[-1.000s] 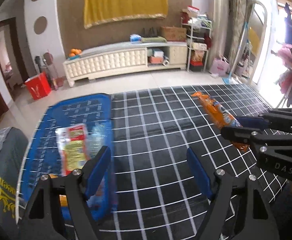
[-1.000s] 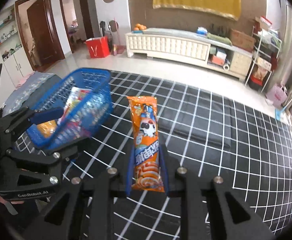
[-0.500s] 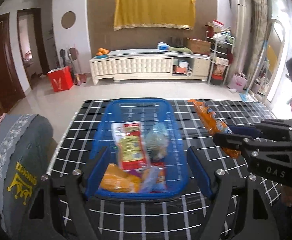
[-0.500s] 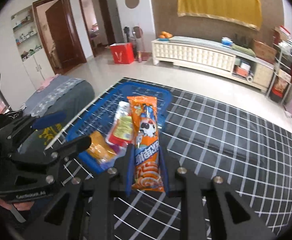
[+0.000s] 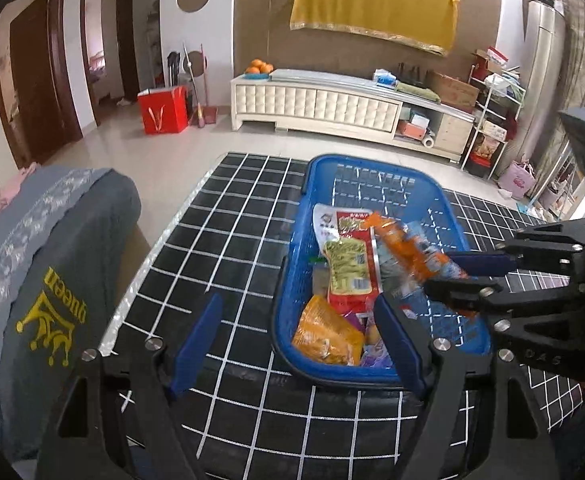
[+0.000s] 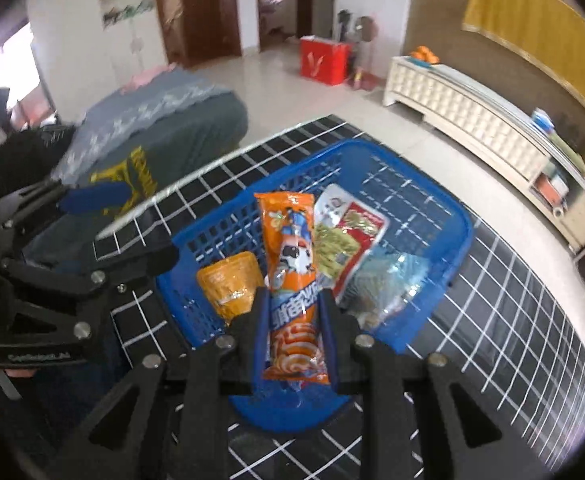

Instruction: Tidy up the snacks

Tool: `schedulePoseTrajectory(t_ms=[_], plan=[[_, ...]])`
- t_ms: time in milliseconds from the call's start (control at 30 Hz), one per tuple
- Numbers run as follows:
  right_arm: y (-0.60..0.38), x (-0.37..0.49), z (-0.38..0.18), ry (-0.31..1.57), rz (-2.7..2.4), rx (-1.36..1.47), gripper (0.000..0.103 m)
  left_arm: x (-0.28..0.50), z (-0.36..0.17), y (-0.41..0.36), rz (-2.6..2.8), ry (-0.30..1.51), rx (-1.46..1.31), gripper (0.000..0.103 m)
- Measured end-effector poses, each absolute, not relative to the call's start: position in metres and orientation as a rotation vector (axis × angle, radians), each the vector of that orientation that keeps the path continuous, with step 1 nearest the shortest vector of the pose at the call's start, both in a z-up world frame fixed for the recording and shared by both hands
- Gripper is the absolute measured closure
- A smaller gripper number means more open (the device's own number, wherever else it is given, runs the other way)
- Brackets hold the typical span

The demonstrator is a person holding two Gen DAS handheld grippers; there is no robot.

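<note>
A blue slotted plastic basket (image 6: pixel 444 216) at frame centre on the black white-gridded worktop (image 5: pixel 228 248) held a red-and-green packet (image 5: pixel 348 256), a yellow-orange pouch (image 6: pixel 230 282) and a clear wrapper, partly hidden. The right hand-held gripper (image 6: pixel 294 320) clenched a long orange snack packet (image 6: pixel 292 264) over the basket; the left hand-held gripper (image 5: pixel 296 340) stood released, empty.

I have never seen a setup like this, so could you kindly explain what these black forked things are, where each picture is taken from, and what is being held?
There is no robot here: a person holds a two-finger gripper in each hand, each carrying a wide-angle camera looking along its fingers. The left gripper stands open and empty beside the blue basket on the black grid-patterned table. The right gripper is shut on an orange snack packet, held above the basket, which already contains several snack packs.
</note>
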State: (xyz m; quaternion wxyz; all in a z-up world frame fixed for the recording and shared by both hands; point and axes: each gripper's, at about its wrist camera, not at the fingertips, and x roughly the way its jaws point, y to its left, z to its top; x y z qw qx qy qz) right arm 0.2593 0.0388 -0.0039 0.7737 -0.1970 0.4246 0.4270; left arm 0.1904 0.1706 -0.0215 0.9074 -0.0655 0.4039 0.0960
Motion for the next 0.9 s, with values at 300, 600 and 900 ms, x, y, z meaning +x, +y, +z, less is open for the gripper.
schedulePoseTrajectory(t_ms=[300,600,900], plan=[[0.062,0.256,-0.027,0.977,1.052,-0.475,0.075,0.192,-0.034,0.176,0.230,0.855,-0.115,0.026],[0.066,0.262,-0.039,1.041,1.037,-0.444,0.063,0.191,-0.040,0.175,0.217,0.836,-0.127,0.026],[0.028,0.241,-0.010,0.958,0.939,-0.320,0.059,0.175,-0.017,0.160,0.187,0.758,-0.142,0.026]])
